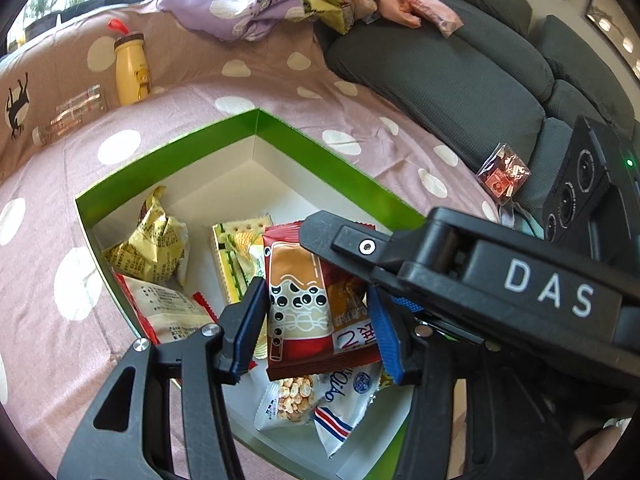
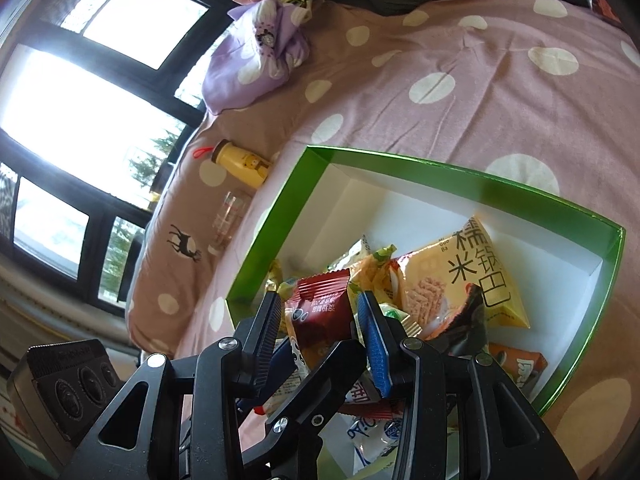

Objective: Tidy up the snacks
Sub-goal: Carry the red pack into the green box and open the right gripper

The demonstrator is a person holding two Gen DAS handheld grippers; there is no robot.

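Note:
A green-walled box with a white floor sits on the dotted bedspread and holds several snack packets; it also shows in the right wrist view. A red bubble-tea packet lies between the fingers of my left gripper, whose jaws stand apart around it without clear pressing. My right gripper hovers over the same red packet, jaws apart. The right gripper's body crosses the left wrist view. A yellow rice-cracker bag lies in the box.
A yellow bottle and a clear glass lie on the bedspread beyond the box. A small red packet sits by the grey sofa cushions. Folded cloths are piled behind. Windows are at left.

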